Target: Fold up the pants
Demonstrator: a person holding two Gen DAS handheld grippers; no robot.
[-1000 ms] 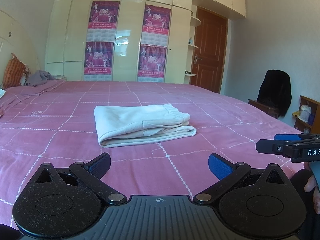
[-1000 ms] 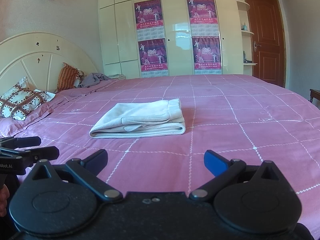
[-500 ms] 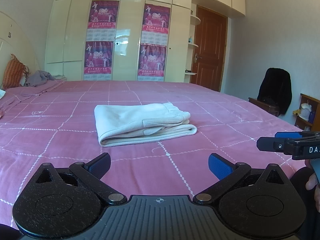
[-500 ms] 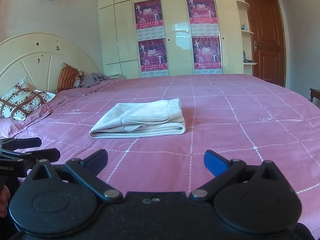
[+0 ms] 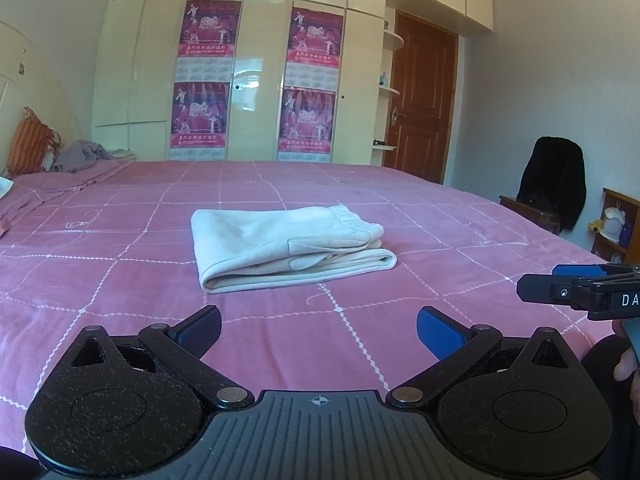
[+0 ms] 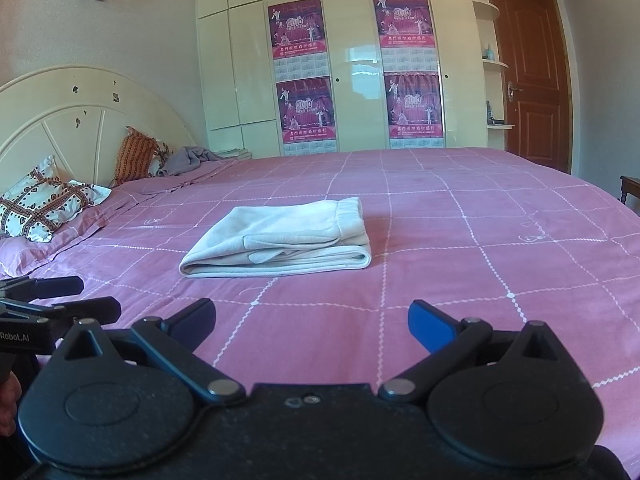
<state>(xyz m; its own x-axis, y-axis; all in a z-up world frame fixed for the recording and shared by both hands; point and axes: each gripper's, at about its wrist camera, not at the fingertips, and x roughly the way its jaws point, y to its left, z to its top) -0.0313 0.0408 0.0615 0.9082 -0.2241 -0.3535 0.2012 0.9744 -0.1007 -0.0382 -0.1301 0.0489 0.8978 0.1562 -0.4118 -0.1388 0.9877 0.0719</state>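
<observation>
Cream-white pants (image 5: 288, 248) lie folded in a neat stack in the middle of the pink checked bed (image 5: 120, 280); they also show in the right wrist view (image 6: 280, 240). My left gripper (image 5: 319, 328) is open and empty, held low over the near part of the bed, well short of the pants. My right gripper (image 6: 310, 322) is open and empty too, about as far back. Each gripper shows at the edge of the other's view, the right one (image 5: 576, 292) and the left one (image 6: 52, 304).
A cream headboard (image 6: 80, 120) and pillows (image 6: 40, 204) stand at the left. A grey garment (image 6: 188, 158) lies at the far left corner. A wardrobe with posters (image 5: 256, 80), a brown door (image 5: 420, 100) and a chair with a black coat (image 5: 554, 184) stand beyond.
</observation>
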